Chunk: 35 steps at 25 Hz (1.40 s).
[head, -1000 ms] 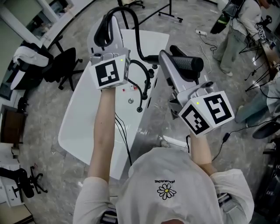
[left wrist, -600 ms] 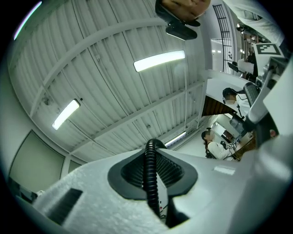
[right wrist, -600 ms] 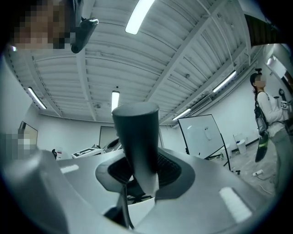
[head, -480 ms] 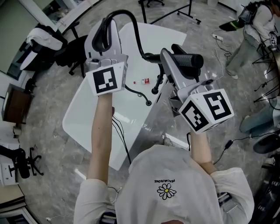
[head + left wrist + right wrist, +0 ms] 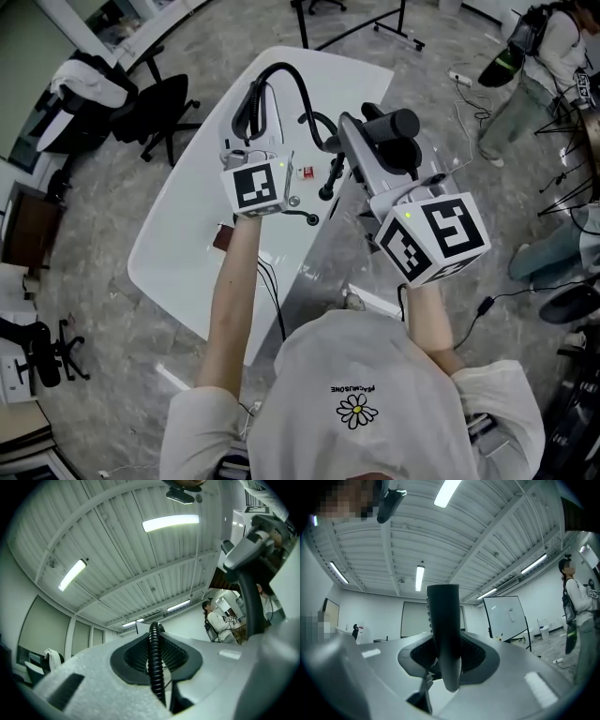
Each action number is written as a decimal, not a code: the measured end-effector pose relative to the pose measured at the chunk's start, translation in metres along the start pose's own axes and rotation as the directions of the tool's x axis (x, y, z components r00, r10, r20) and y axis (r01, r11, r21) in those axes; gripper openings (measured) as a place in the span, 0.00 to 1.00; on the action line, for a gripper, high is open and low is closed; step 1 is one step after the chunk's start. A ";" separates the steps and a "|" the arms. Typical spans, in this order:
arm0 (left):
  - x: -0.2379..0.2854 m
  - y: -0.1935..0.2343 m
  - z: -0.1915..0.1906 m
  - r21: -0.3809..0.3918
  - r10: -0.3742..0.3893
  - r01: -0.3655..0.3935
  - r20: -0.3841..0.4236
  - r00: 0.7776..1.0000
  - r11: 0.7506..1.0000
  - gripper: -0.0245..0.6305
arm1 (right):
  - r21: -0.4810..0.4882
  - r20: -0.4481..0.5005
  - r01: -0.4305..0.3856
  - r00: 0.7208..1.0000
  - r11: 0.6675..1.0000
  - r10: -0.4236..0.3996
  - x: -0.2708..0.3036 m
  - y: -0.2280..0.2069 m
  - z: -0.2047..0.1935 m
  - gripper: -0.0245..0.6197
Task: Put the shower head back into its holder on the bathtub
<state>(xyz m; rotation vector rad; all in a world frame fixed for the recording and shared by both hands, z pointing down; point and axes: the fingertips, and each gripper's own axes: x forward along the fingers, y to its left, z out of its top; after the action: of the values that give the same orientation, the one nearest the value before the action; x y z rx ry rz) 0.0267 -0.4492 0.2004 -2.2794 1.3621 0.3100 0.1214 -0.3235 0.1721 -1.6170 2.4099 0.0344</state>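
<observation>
Well, my left fingers (image 5: 89, 672) pinch the bendy hose (image 5: 154, 644); my right fingers (image 5: 525, 667) pinch the shower head (image 5: 443, 620) handle, which looks smooth and slippery.

Below me the white bathtub (image 5: 178, 272) stands on a grey marbled floor (image 5: 103, 309). On its pale surface I see a small red-and-white thing (image 5: 305, 172), a flat brown piece (image 5: 222, 237) more to the left, and the end of a black hose (image 5: 302, 217). On the floor a black office chair (image 5: 155, 117) stands at the left. A white power strip (image 5: 459, 77) lies at the upper right.
</observation>
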 end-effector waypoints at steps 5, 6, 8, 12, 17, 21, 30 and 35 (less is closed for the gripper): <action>-0.009 -0.022 -0.063 -0.015 -0.026 0.025 -0.125 0.992 1.000 0.11 | -0.014 -0.008 0.028 1.000 1.000 -0.028 -0.006 -0.010 -0.005 0.23; -0.012 -0.026 -0.074 -0.023 -0.030 0.027 -0.149 0.988 0.999 0.11 | -0.023 -0.004 0.031 1.000 0.999 -0.031 -0.008 -0.011 -0.003 0.23; -0.016 -0.034 -0.098 -0.035 -0.036 0.029 -0.203 0.979 0.999 0.11 | -0.047 0.007 0.038 0.999 0.998 -0.038 -0.010 -0.013 0.002 0.23; -0.027 -0.051 -0.137 -0.057 -0.053 0.038 -0.294 0.954 0.998 0.11 | -0.083 0.035 0.058 0.998 0.995 -0.055 -0.017 -0.019 0.014 0.23; -0.003 -0.052 -0.116 -0.057 -0.053 0.041 -0.232 0.971 0.998 0.11 | -0.074 0.054 0.072 0.996 0.995 -0.068 -0.020 -0.034 0.021 0.23; 0.028 -0.049 -0.060 -0.054 -0.046 0.041 -0.088 0.995 0.998 0.11 | -0.031 0.079 0.059 0.995 0.998 -0.057 -0.024 -0.037 0.025 0.23; 0.027 -0.076 -0.083 -0.109 -0.045 0.032 -0.120 0.992 0.994 0.11 | -0.014 0.074 0.074 0.995 0.997 -0.072 -0.034 -0.055 0.020 0.23; 0.016 -0.082 -0.124 -0.122 -0.023 -0.003 -0.218 0.976 0.993 0.11 | -0.005 0.044 0.075 0.996 0.997 -0.075 -0.034 -0.066 0.011 0.23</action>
<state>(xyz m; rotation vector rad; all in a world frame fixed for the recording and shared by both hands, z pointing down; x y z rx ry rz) 0.1004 -0.4903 0.3239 -2.4809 1.4743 0.1446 0.1955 -0.3165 0.1759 -1.6904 2.3172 0.0642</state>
